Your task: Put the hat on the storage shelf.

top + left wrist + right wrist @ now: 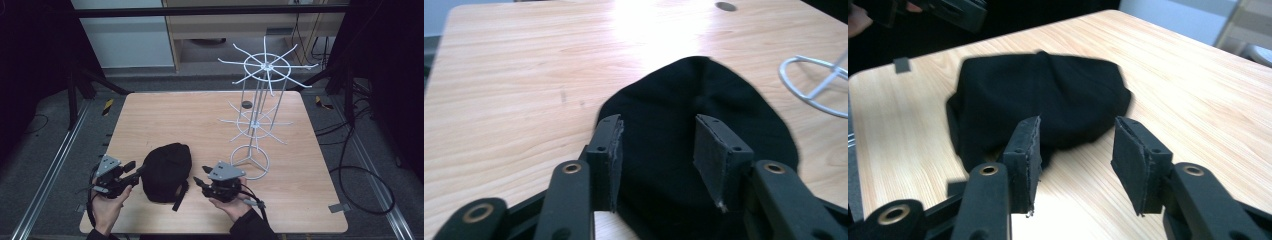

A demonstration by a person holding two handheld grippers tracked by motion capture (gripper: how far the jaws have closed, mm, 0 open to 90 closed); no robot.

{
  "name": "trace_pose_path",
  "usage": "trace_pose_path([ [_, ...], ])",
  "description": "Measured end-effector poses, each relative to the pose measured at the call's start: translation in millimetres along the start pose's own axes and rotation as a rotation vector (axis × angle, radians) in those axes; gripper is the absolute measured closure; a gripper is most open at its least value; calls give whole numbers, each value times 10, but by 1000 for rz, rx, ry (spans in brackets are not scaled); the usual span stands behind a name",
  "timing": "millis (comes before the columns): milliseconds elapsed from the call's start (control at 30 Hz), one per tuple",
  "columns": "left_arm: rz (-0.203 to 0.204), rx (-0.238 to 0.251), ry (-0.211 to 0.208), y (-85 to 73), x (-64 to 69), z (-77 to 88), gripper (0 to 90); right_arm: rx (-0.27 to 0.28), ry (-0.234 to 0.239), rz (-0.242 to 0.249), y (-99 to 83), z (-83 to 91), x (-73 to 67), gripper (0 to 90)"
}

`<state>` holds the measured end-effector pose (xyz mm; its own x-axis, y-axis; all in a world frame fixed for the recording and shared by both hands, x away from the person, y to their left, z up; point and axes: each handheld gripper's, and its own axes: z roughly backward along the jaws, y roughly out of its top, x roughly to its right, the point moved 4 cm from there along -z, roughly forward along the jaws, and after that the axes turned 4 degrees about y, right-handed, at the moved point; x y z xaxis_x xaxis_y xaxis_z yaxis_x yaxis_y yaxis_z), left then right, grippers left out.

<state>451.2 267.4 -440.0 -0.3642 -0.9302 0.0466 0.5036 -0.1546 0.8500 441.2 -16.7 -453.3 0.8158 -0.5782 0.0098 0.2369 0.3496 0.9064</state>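
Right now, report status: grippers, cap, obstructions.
Left gripper open, jaws astride the black cap. Right gripper open, just short of it. Cap flat on table. White wire rack stands right, clear.

Dim room; glare on tabletop point(644, 35)

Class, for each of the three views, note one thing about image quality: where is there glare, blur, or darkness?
High view: dim, surroundings nearly black, the black cap shows little detail. Left gripper view: bright glare washes out the table beyond the cap. Right gripper view: the cap's edges look smeared, and the background past the table's far edge is out of focus.
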Motion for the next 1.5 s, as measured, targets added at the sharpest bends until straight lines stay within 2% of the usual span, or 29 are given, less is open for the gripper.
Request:
trace_pose_path([
  [167, -34, -46, -42, 72, 148, -133, 483, 3, -61, -36, -200, 339, 200, 510],
  [233, -46, -60, -49, 82, 178, -179, 481, 10, -84, -53, -274, 481, 278, 494],
  [367, -46, -88, -56, 93, 238, -286, 481, 20, -131, -80, -438, 740, 430, 466],
  [533, -65, -135, -57, 86, 308, -410, 486, -7, -203, -126, -697, 969, 652, 442],
  [600, -80, -155, -38, 66, 329, -453, 489, -15, -237, -145, -785, 1025, 769, 440],
  [767, -76, -193, -39, 17, 321, -515, 494, -30, -301, -206, -912, 1106, 1010, 411],
  [800, -66, -194, -39, 9, 318, -524, 495, -31, -306, -210, -922, 1110, 1030, 409],
  [967, -65, -225, -37, -38, 313, -584, 533, -47, -318, -216, -962, 1103, 1080, 402],
  [1133, -45, -251, -40, -64, 303, -636, 700, -57, -308, -206, -965, 1078, 1069, 401],
  [1233, -25, -245, -48, -59, 288, -632, 811, -59, -308, -213, -971, 1081, 1078, 401],
  [1333, -11, -213, -45, -41, 257, -595, 843, -57, -314, -215, -975, 1100, 1098, 402],
  [1500, -7, -110, -51, 58, 248, -426, 854, -51, -324, -220, -981, 1128, 1130, 403],
])
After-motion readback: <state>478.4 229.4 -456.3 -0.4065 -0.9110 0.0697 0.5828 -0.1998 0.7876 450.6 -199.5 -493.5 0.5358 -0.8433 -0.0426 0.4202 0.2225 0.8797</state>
